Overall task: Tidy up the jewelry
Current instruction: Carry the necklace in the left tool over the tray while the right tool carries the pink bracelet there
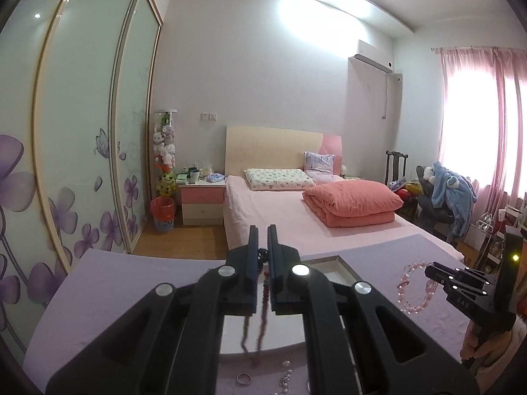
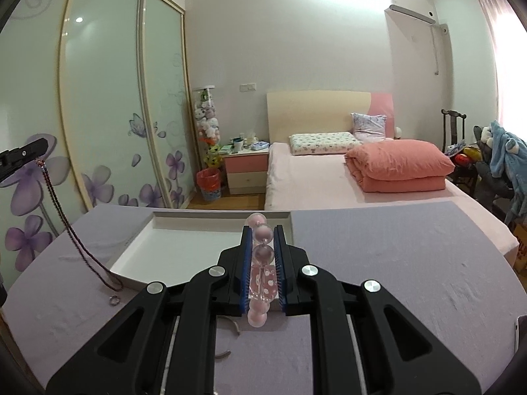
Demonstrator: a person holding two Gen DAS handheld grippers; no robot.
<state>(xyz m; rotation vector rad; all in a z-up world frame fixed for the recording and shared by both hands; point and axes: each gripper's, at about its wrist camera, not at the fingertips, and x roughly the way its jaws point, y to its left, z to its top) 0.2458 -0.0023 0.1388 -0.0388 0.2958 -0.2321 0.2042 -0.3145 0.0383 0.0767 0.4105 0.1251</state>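
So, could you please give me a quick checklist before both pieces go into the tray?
1. Left gripper shut on dark cord necklace: ok.
2. Right gripper shut on pink bead bracelet: ok.
3. White tray floor clear where visible: ok.
4. Necklace's lower end lifted off the purple cloth: not ok, it touches by the tray corner.
5. Ring clear of the trailing cord: cannot tell.

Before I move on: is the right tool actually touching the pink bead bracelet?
Touching. The right wrist view shows the right tool with its blue pads shut on the pink bead bracelet, beads pinched between them with no gap.
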